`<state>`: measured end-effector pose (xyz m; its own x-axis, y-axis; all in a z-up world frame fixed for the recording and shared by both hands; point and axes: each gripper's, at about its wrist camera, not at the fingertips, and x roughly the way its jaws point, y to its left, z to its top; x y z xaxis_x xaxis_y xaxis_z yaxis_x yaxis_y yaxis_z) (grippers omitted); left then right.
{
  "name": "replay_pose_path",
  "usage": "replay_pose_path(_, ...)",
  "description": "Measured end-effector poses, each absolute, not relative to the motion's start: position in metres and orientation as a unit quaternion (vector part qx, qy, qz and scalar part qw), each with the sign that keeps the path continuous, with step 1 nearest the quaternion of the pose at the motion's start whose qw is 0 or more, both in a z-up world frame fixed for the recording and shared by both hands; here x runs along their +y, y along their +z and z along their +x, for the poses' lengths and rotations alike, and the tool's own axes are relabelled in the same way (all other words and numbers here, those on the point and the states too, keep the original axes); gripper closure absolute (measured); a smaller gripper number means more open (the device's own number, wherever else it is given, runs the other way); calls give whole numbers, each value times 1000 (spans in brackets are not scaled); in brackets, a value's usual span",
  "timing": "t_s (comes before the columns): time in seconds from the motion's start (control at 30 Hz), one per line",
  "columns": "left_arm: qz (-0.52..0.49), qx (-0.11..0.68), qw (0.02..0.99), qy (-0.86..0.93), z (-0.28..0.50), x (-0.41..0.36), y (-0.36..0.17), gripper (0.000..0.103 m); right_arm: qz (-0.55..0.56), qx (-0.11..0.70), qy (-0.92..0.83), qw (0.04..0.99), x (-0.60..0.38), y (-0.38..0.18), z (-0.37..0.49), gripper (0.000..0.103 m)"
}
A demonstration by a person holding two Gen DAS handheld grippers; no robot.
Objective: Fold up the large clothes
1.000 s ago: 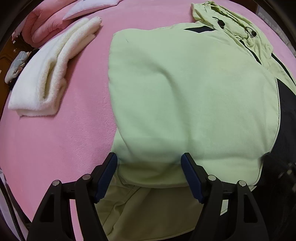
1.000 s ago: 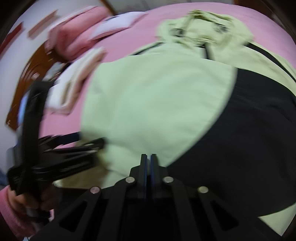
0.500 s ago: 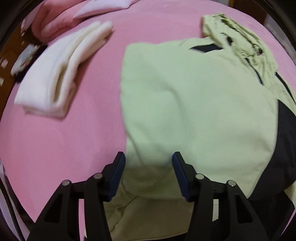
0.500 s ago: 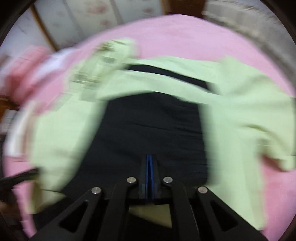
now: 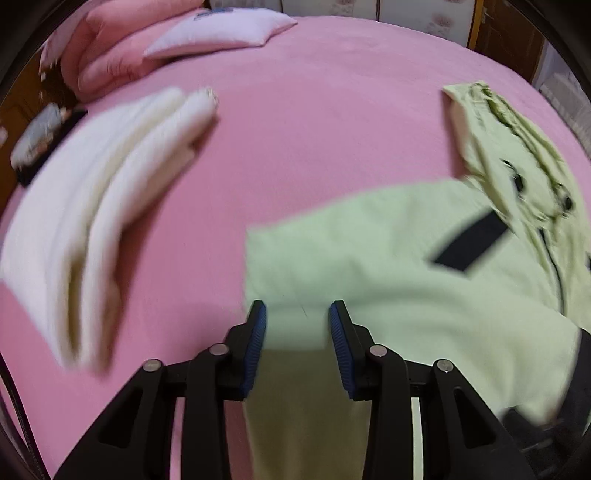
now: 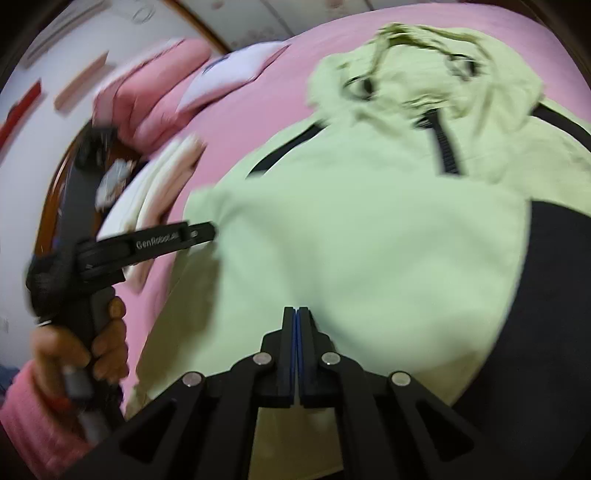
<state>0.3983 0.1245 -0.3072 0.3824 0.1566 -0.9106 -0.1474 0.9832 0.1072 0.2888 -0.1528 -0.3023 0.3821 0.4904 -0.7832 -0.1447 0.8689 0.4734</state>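
Note:
A light green hooded jacket (image 5: 388,258) with black panels lies spread on the pink bed, its hood (image 5: 498,140) towards the far right. My left gripper (image 5: 297,314) hangs over the jacket's left edge. Its jaws are closing, with green cloth lying below the gap and the blue pads not pressing on it. In the right wrist view the jacket (image 6: 369,240) fills the middle. My right gripper (image 6: 295,310) hovers over its green part, shut with nothing between the pads. The left gripper (image 6: 208,233) shows at the left of that view, at the jacket's edge, held by a hand (image 6: 107,347) in a pink sleeve.
A folded white blanket (image 5: 103,192) lies on the pink sheet (image 5: 314,129) left of the jacket. A folded pink quilt (image 5: 110,48) and a pale pillow (image 5: 221,29) sit at the head of the bed. Dark bedside clutter (image 5: 40,136) lies beyond the left edge.
My left gripper has slid left to the jacket's left edge and its jaws have narrowed. The right gripper swung out over the black panel and back over the green part, staying shut.

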Motion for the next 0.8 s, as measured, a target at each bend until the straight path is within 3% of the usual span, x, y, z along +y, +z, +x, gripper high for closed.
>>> replay_pose_path(0.1,29,546,828,123,416,141,-316,68,188,508,146,828,-197,-302,300,103)
replay_pose_path(0.27,-32,541,834,106,422,168,-321,68,211,482,0,851,-279,-300,284,103)
replay_pose_path(0.43,-23,539,837,92,423,173,-322,68,246,436,-116,858,-337,-295,256,103)
replay_pose_path(0.63,-46,536,839,85,389,166,-304,75,243,410,-181,860,-315,-273,219,101)
replay_pose_path(0.8,-67,535,840,55,339,154,-283,75,251,424,-150,857,-277,-270,200,100)
